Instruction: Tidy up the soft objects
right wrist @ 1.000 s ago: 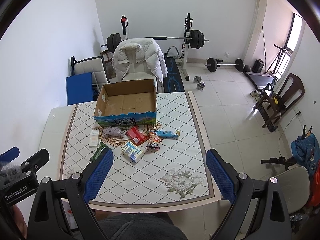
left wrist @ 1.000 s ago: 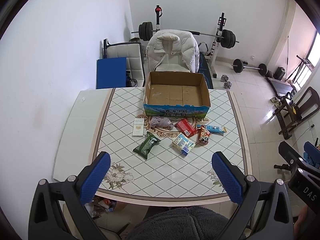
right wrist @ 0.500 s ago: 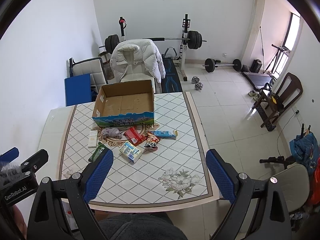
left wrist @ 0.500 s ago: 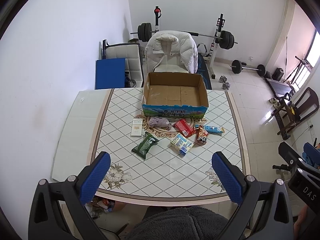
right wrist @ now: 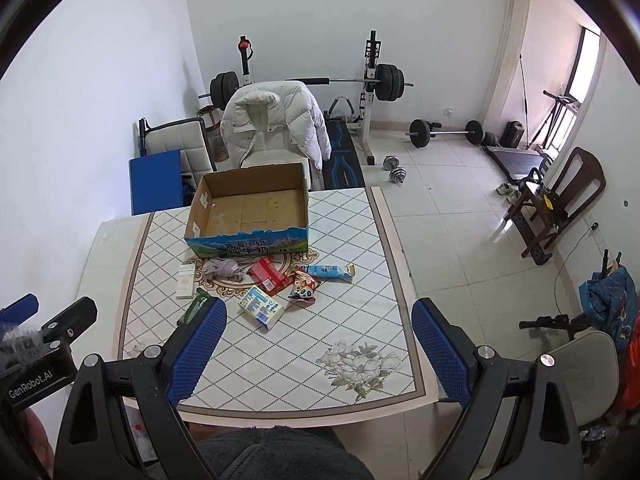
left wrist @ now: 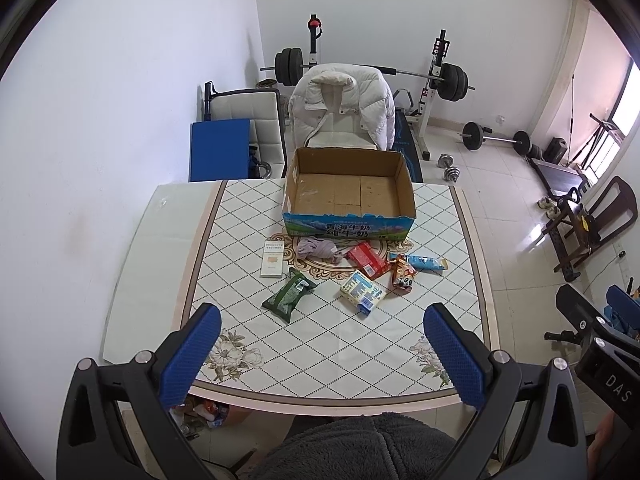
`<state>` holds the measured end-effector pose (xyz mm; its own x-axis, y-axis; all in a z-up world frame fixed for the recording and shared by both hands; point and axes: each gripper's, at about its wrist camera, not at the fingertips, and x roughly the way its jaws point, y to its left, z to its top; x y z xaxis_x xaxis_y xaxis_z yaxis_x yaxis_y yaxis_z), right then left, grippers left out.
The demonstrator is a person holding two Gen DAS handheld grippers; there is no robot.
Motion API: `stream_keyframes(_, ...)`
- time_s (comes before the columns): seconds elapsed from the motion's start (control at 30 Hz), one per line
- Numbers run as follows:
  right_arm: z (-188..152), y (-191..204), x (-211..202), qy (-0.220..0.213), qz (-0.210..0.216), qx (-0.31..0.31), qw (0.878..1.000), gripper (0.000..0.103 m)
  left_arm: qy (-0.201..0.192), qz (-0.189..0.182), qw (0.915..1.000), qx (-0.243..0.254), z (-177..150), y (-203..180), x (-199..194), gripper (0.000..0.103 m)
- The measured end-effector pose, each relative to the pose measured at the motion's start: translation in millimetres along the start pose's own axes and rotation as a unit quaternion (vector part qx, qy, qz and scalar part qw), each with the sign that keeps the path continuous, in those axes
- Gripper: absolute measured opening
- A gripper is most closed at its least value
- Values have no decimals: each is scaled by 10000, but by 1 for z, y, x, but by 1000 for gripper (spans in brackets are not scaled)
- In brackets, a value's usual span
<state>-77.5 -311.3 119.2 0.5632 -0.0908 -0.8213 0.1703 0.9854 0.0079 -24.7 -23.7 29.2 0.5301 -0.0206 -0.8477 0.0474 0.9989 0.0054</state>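
An open cardboard box (left wrist: 348,190) (right wrist: 250,208) stands empty at the table's far side. In front of it lie a crumpled grey cloth (left wrist: 318,249) (right wrist: 222,269), a red packet (left wrist: 366,259) (right wrist: 266,274), a green packet (left wrist: 289,296) (right wrist: 192,309), a white-blue tissue pack (left wrist: 362,292) (right wrist: 261,307), a panda snack bag (left wrist: 402,276) (right wrist: 304,286), a blue wrapper (left wrist: 426,263) (right wrist: 328,271) and a white flat box (left wrist: 273,258) (right wrist: 186,282). My left gripper (left wrist: 320,354) and right gripper (right wrist: 316,348) are open and empty, high above the table's near edge.
The tiled table (left wrist: 320,344) has a near edge close below me. A chair with a white jacket (left wrist: 342,108) stands behind the box. A barbell rack (left wrist: 436,76), dumbbells (right wrist: 394,168) and a wooden chair (right wrist: 560,200) fill the room.
Both grippers have drifted slightly back and up, so the table looks a little smaller. Nothing on the table has moved. Both stay open.
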Motion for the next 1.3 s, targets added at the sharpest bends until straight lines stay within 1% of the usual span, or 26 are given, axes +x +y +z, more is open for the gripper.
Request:
stream_keyframes(0.33,-2,-2,7,25,32,-9,10000,96,34,19,10000,-16,-3,2,7,103)
stream_keyframes(0.67,8,-8,18,16,21,26,10000,96,63,-13,10000,-18,1,3,18,103)
stream_keyframes(0.77,12,-10,28,-26,-25,43,10000,96,117,15,9999,30,5,-2,29,103)
stream_keyframes(0.83,15,-13,42,18,-25,109,9999,96,62,104,9999,80,8,-4,42,103)
stream_keyframes(0.9,19,-17,67,122,13,170,9998,96,0,263,9996,91,15,-4,58,103)
stream_keyframes(1.0,23,-17,115,496,100,129,9986,96,106,418,9991,26,25,7,95,103)
stream_keyframes(1.03,23,-15,133,618,123,85,9980,96,270,506,9984,6,27,14,115,103)
stream_keyframes(1.07,24,-13,158,845,166,9,9963,96,378,514,9980,-9,31,18,129,103)
stream_keyframes(1.1,23,-11,177,985,230,-29,9949,96,503,528,9973,-33,33,25,149,103)
stream_keyframes(1.17,21,-1,227,1373,357,-149,9898,96,842,605,9946,-69,35,37,185,103)
stream_keyframes(1.23,17,12,272,1760,498,-358,9825,96,1188,525,9915,-87,34,50,226,103)
stream_keyframes(1.3,8,31,323,2127,606,-631,9732,96,1442,575,9879,-27,29,58,258,103)
